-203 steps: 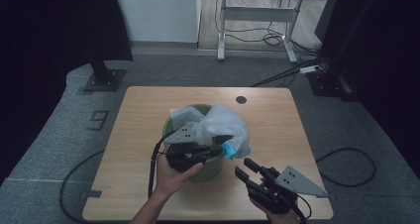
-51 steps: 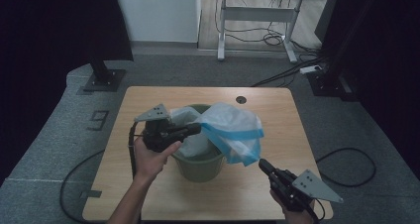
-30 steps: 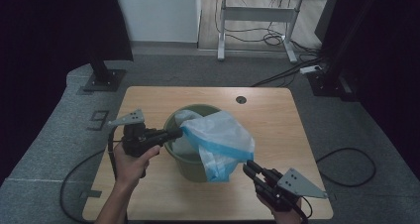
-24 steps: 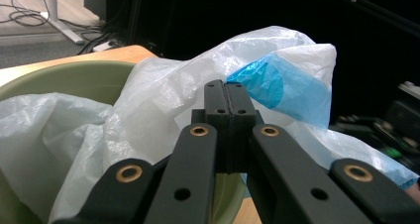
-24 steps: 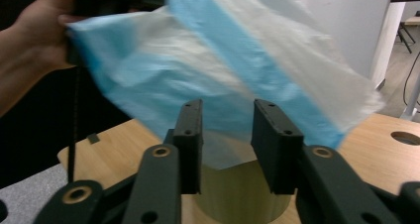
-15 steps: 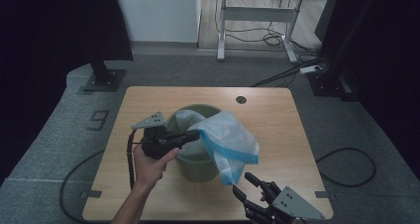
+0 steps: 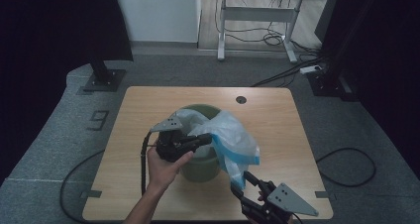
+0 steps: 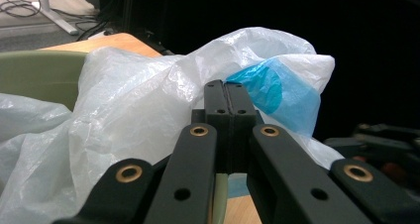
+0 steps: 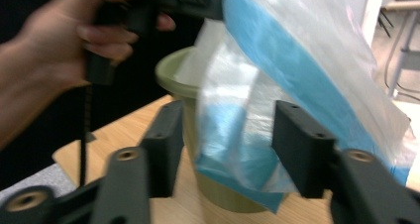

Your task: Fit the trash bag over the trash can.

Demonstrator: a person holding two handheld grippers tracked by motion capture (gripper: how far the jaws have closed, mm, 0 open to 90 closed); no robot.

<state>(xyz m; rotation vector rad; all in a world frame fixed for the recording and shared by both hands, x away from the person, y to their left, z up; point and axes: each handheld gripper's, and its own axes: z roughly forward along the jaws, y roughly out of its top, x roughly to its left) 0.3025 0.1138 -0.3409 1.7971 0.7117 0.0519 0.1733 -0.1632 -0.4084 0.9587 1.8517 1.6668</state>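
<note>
Bag (image 7: 225,137) draped over green bin (image 7: 200,167), frame centre; pinched by closed left gripper (image 7: 207,140). Right gripper (image 7: 242,184), lower right: jaws just closing, straddling bag's blue hem, not yet pressing.

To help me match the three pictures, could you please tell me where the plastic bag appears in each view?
High view: the plastic bag drapes over the green bin, centre.
Left gripper view: the bag fills the middle, behind the shut left gripper.
Right gripper view: its blue-edged end hangs between the open right gripper's jaws.
Shared landmark: the green bin.
</note>
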